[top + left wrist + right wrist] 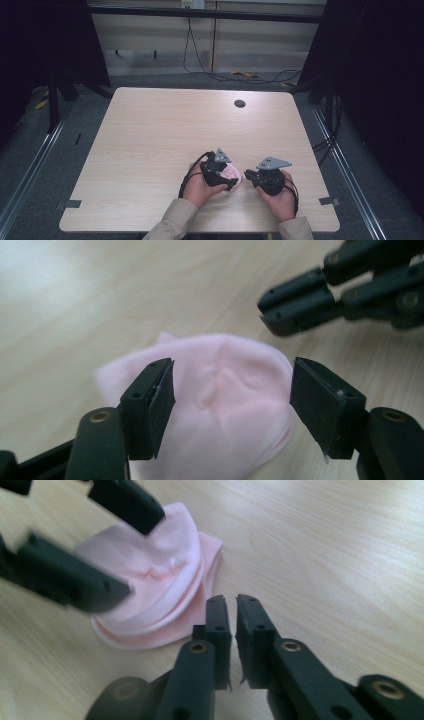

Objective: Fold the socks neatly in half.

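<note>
So there's a folded pink cloth [231, 174] lying flat on the table [150, 140], near the front edge and a bit right of center. The left hand-held gripper [232, 400] hangs right over it with its jaws spread wide, one on each side of the fabric, not pinching anything. The right hand-held gripper [233, 630] sits just to the right of the cloth, jaws pretty much pressed together with nothing between them, tips close to the cloth's edge.
</note>
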`<state>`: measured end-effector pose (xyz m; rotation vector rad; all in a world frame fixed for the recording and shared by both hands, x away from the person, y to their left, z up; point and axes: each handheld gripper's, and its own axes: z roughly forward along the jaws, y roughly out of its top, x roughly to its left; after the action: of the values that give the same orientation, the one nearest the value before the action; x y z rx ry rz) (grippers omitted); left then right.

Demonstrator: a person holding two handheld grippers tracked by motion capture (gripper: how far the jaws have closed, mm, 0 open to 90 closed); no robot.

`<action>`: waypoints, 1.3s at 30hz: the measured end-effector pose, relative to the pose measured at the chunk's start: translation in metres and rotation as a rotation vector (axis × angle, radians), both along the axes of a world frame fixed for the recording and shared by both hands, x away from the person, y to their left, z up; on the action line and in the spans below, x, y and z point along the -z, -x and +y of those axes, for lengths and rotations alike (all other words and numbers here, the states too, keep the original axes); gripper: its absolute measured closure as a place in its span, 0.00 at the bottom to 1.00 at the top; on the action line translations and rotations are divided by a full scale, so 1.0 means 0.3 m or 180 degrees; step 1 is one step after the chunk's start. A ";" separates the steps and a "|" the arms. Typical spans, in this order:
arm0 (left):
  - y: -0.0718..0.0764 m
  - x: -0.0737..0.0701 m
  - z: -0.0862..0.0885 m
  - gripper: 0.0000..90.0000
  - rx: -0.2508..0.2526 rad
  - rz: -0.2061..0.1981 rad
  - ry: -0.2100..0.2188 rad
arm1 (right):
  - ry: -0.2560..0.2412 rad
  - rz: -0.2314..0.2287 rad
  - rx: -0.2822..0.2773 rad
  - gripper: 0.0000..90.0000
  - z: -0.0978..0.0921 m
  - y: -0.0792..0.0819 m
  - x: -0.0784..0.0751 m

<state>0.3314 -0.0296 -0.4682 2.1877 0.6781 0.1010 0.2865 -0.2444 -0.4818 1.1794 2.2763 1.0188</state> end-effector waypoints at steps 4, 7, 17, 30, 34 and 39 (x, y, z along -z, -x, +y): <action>-0.027 -0.023 0.067 0.38 -0.0229 -0.0136 -0.0036 | -0.0113 -0.0040 0.0007 0.80 0.001 0.005 -0.014; -0.042 -0.008 0.109 0.38 -0.0337 -0.0107 -0.0069 | -0.0267 -0.0070 0.0010 0.67 0.007 0.008 -0.024; -0.039 -0.011 0.191 0.35 -0.0351 -0.0108 -0.0056 | -0.0065 -0.0019 -0.0088 0.59 0.048 -0.012 0.015; -0.020 0.010 0.314 0.27 -0.0343 -0.0088 -0.0022 | 0.0010 -0.0165 0.0052 0.54 0.036 -0.056 0.037; -0.014 0.011 0.348 0.24 -0.0293 -0.0126 -0.0078 | -0.0032 -0.0156 0.0043 0.52 0.040 -0.062 0.033; -0.004 0.019 0.388 0.23 -0.0313 -0.0112 -0.0034 | -0.0065 -0.0144 0.0017 0.50 0.058 -0.070 0.033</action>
<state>0.3326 0.0869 -0.4740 2.1575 0.7668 0.1943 0.3074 -0.2269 -0.4916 1.1582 2.2320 1.0582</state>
